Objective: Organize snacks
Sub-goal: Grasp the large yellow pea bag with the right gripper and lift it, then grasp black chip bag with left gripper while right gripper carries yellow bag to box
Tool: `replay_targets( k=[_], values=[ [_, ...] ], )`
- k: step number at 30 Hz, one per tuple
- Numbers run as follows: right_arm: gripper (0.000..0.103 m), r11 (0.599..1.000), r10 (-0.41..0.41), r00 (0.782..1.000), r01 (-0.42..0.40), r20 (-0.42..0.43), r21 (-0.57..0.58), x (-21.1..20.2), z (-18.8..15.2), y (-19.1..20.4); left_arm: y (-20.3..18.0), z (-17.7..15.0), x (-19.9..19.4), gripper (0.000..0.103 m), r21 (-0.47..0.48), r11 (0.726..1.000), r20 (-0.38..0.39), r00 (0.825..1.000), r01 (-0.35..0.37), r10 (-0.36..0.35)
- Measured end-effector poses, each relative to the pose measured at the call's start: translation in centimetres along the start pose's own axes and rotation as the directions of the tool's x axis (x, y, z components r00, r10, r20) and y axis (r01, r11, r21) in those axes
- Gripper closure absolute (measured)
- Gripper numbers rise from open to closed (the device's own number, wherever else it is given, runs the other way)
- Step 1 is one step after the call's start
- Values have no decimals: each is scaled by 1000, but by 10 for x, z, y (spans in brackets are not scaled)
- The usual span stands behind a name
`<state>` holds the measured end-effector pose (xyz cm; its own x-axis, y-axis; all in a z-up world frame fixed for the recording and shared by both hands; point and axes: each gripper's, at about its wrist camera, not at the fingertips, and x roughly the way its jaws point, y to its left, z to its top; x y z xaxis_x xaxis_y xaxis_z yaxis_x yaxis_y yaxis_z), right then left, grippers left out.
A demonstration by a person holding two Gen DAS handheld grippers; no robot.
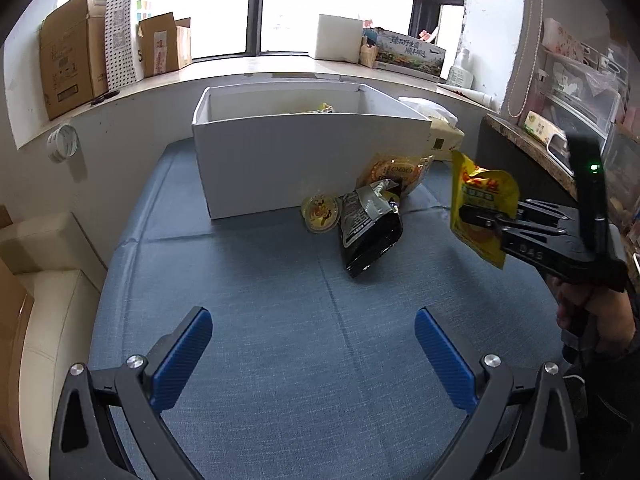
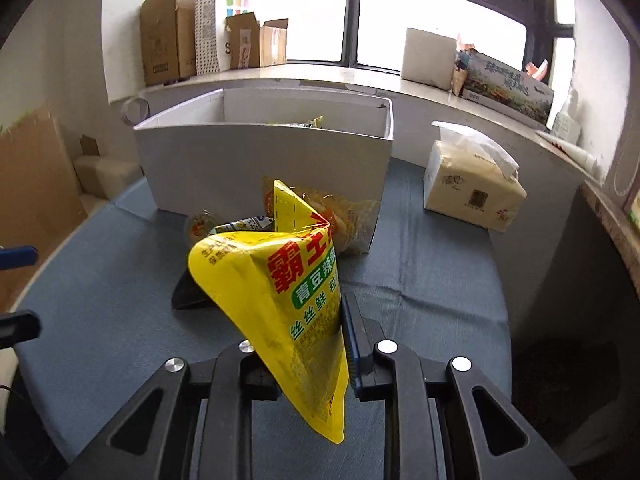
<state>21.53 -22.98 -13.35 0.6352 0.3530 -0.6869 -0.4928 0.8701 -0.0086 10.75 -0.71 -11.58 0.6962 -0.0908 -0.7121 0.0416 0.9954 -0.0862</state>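
Yellow packet (image 2: 280,304): clamped in my right tool (image 2: 308,364), lifted clear of the blue tabletop (image 1: 280,320), in front of the white box (image 1: 304,168).
Handling: I judge it light, soft and glossy; the film creases where the pads bite, so it could slide if swung hard.
Hold point: the lower side edge, as gripped now; the flat sealed seams look the safest place.
Left tool (image 1: 314,356): released, jaws wide, empty above bare cloth.
Snacks still out: black bag (image 1: 368,232), round jelly cup (image 1: 320,214) and clear orange packet (image 1: 396,172), heaped against the box's near corner.
Box: open-topped, one wrapper already visible inside.
In the way: the tall near wall, which I must clear from above; the tissue pack (image 2: 472,192) stands well to the right.
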Motion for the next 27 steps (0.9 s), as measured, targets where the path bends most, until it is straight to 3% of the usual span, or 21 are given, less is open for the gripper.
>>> replay_targets(
  k=[3,6,10,14,17,19,22,27],
  values=[
    [79,989,37,999,-39,16,140,-26,-17,-13,-14,12,12,0,42,998,4,999,-47,47],
    [79,981,26,999,-34,41,189,-50,-36,-14,-30,26,30,0,86,996,-11,1000,-10,11],
    [79,954,43,997,-59,62,295,-67,-53,-24,-56,46,67,0,167,986,-41,999,-24,31],
    [79,941,41,998,-57,55,334,-70,-63,-34,-70,62,108,1,190,982,-90,996,-7,25],
    [79,930,49,997,-65,53,362,-69,-65,-40,-82,65,132,14,269,960,-84,991,-80,106],
    [79,922,49,998,-62,45,383,-66,-68,-42,-85,66,151,44,287,953,-117,984,-99,138],
    [79,921,55,998,-68,43,385,-65,-70,-42,-83,69,162,49,273,955,-124,981,-114,152],
    [79,922,53,997,-69,51,380,-68,-70,-42,-68,69,132,54,183,983,-129,991,7,17]
  ],
)
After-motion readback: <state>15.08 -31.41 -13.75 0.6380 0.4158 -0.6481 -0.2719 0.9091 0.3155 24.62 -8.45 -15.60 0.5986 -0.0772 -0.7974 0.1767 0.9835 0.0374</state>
